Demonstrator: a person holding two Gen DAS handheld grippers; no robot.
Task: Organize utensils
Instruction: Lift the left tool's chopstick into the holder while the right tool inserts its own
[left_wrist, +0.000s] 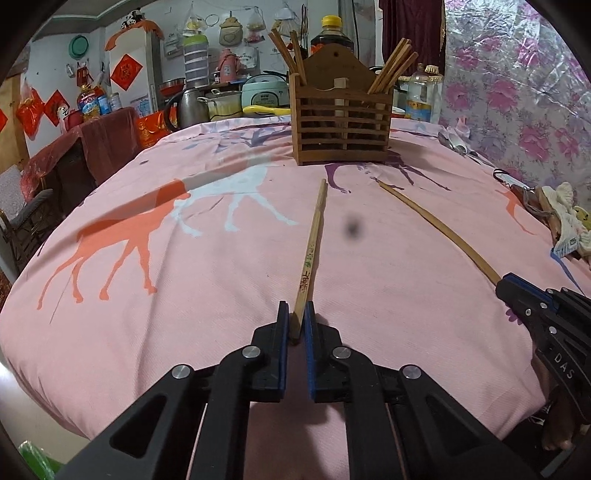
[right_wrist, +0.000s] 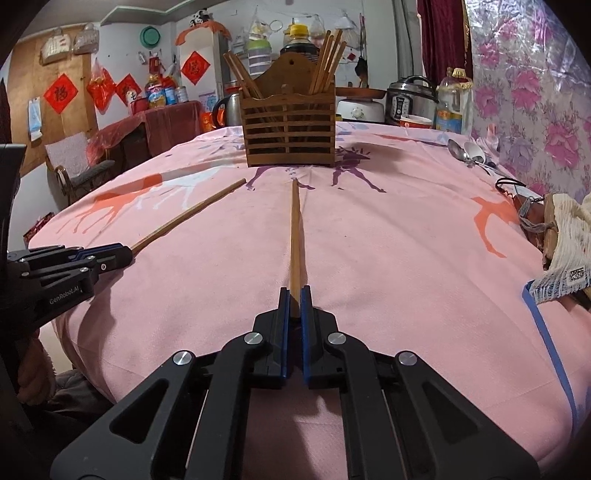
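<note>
**Both chopsticks pinched, holder is next**

So the tabletop (left_wrist: 388, 258) under the pink horse-print cloth is mostly bare, and the wooden slatted utensil holder (left_wrist: 341, 125) sits at 12 o'clock from both wrist cams, well apart from the grippers, already with bundles of chopsticks poking out of its left and right compartments. Over at roughly 2 o'clock in the right view there are a couple of spoons (right_wrist: 465, 151) near the wall, still loose.

Step in hand looks like the pickup. The left gripper (left_wrist: 295, 317) is clamped on the near end of the printed chopstick (left_wrist: 314, 243), which still lies along the cloth pointing at the holder. The right gripper (right_wrist: 294, 302) is pinched shut on the plain chopstick (right_wrist: 294, 236) the same way. Hard to say whether either stick has left the cloth yet; the far tips look like they're resting.

Next move, I'd guess: lift both, tip them upright, and drop them into a compartment without snagging the slats.
</note>
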